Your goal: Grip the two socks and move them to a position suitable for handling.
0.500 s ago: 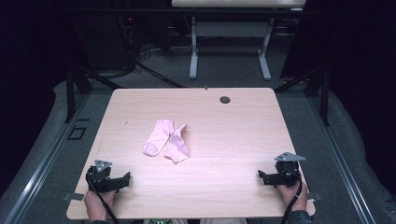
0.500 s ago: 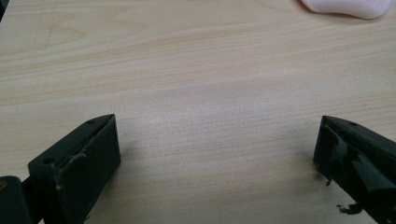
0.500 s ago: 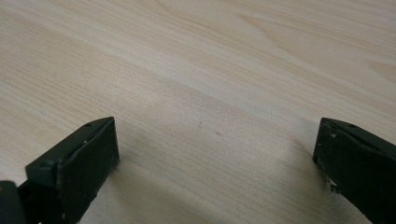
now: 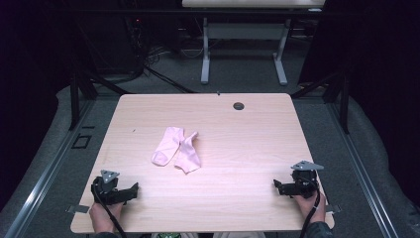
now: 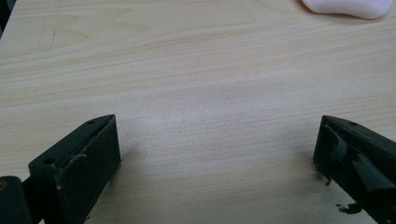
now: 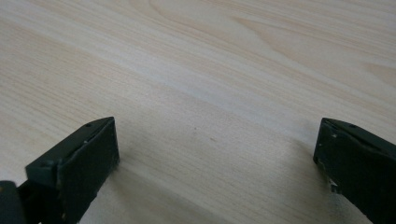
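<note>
Two pink socks [image 4: 177,150] (probably a pair, overlapping) lie mid-desk [image 4: 247,144]. Left claw [image 4: 130,190] and right claw [image 4: 277,186] rest near the front corners, jaws apart; a reach inward comes next.

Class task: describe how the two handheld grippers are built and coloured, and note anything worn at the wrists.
The left gripper and right gripper are black, each topped by a grey three-cornered plate and trailing a black cable. Close up, the jaws are blocky black pads with scuffed, chipped edges. A dark sleeve covers the right wrist.
</note>
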Action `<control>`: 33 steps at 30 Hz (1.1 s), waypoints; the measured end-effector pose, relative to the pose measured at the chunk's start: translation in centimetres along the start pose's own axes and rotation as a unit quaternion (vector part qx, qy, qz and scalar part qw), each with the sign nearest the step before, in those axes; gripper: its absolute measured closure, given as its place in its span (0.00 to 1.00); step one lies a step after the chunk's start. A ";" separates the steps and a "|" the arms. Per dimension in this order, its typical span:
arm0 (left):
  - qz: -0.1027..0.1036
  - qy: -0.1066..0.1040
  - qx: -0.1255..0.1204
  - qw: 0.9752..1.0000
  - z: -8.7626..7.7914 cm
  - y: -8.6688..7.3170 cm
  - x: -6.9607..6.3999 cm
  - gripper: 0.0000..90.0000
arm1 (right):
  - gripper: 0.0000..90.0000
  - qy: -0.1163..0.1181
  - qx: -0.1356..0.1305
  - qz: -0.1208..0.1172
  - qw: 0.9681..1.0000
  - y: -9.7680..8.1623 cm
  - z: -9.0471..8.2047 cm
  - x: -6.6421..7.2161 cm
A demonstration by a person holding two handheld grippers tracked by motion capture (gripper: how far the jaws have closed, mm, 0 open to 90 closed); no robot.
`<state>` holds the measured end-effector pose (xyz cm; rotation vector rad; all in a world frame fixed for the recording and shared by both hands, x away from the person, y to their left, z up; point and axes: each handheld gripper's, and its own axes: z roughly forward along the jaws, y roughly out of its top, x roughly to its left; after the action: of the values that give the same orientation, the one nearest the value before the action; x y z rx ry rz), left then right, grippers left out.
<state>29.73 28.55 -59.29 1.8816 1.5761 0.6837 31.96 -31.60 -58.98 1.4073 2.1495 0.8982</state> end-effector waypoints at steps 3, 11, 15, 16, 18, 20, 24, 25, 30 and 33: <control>-0.002 0.003 0.001 1.000 0.0 0.0 -0.1 0.01 | 0.00 -0.002 -0.003 0.005 1.000 0.0 0.1 0.0; 0.009 0.025 -0.007 1.000 -0.2 0.0 -0.4 0.00 | 0.00 -0.006 -0.003 0.007 1.000 0.0 0.0 0.0; 0.006 0.010 -0.008 1.000 -0.4 0.6 -0.3 0.00 | 0.00 -0.006 -0.002 0.007 1.000 0.0 0.0 0.0; 0.008 0.004 -0.008 1.000 -0.5 0.9 -0.4 0.00 | 0.00 -0.006 -0.003 0.007 1.000 0.0 0.0 0.0; 0.018 -0.009 -0.004 1.000 -0.8 1.7 -0.6 0.00 | 0.00 -0.006 -0.003 0.008 1.000 0.0 0.0 0.0; 0.026 -0.025 -0.006 0.999 -1.3 2.6 -1.0 0.00 | 0.01 -0.007 -0.003 0.009 1.000 0.0 0.0 -0.1; 0.044 -0.056 -0.012 0.997 -1.8 4.7 -2.1 0.00 | 0.02 -0.008 -0.004 0.008 1.000 0.0 0.0 -0.1; 0.050 -0.065 -0.012 0.997 -1.8 5.2 -2.4 0.00 | 0.02 -0.008 -0.004 0.008 1.000 0.0 0.0 -0.1; 0.074 -0.094 -0.011 0.993 -1.5 7.5 -4.2 0.00 | 0.01 -0.009 -0.004 0.011 1.000 0.0 0.0 -0.1; 0.089 -0.106 -0.007 0.990 -1.4 8.5 -5.2 0.00 | 0.01 -0.009 -0.004 0.011 1.000 0.0 0.0 -0.1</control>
<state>33.68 22.51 -52.32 2.0281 1.2789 0.5484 32.01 -31.69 -58.98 1.4329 2.1189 0.8974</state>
